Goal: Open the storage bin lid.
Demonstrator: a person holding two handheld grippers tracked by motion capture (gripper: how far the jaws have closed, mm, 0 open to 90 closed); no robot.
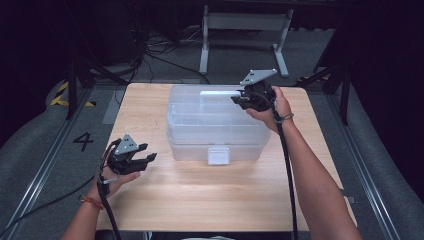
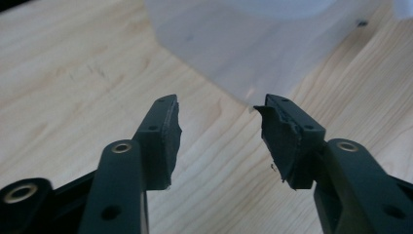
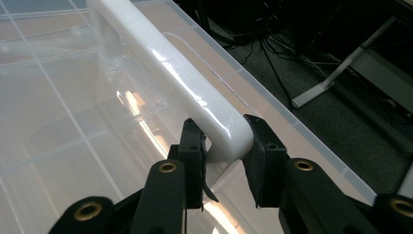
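Hidden: the inside of the clear plastic box (image 1: pixel 217 125) is hard to make out.
Box place: middle of the wooden table (image 1: pixel 200 195).
Right gripper (image 3: pixel 221 146): jaws closed around the end of the white handle (image 3: pixel 170 73), wrist bent inward.
Left gripper (image 2: pixel 221 126): jaws wide, nothing between, low near the box's front corner.

clear plastic box (image 1: pixel 215 125), glossy white handle (image 3: pixel 195 92), matt wood table (image 1: pixel 200 195).

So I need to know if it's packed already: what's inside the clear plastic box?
Through the translucent box only empty-looking divider lines show; no contents are visible. Its cloudy walls and the white latch hide parts, so small items can't be ruled out. The right gripper straddles its white handle.
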